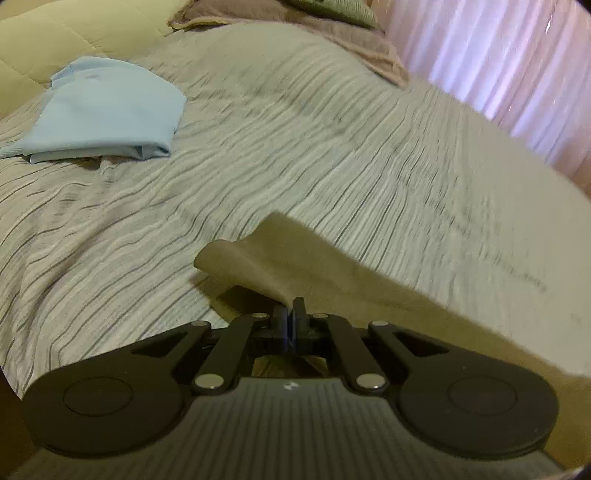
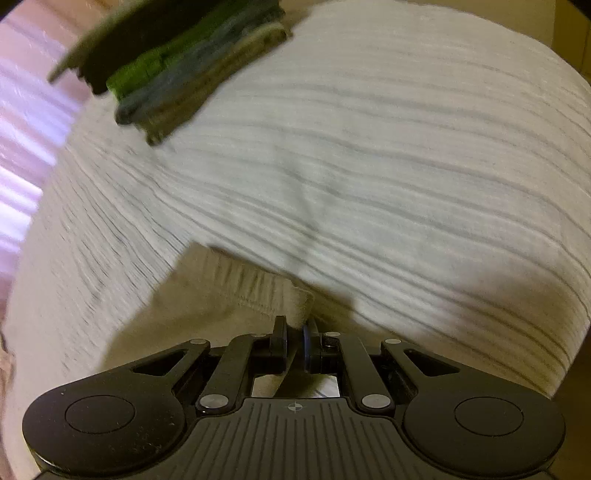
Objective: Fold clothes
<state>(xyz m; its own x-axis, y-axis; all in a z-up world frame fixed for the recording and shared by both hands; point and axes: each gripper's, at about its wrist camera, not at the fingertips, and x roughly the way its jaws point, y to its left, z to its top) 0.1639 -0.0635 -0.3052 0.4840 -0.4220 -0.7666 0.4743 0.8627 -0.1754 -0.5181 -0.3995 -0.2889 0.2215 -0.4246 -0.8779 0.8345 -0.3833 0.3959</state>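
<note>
A tan garment (image 1: 332, 266) hangs just above the striped bedspread (image 1: 295, 129). My left gripper (image 1: 291, 314) is shut on one edge of it, and a loose flap curls up to the left of the fingers. In the right wrist view the same tan garment (image 2: 221, 291) shows its gathered elastic waistband (image 2: 258, 295). My right gripper (image 2: 294, 332) is shut on the corner of that waistband. Both views are motion-blurred. The rest of the garment is hidden below the grippers.
A folded light blue shirt (image 1: 107, 110) lies on the bed at the upper left. A stack of folded dark, green, blue and olive clothes (image 2: 177, 66) sits at the far left of the bed. Pillows (image 1: 295, 33) and pink curtains (image 1: 498, 55) lie beyond.
</note>
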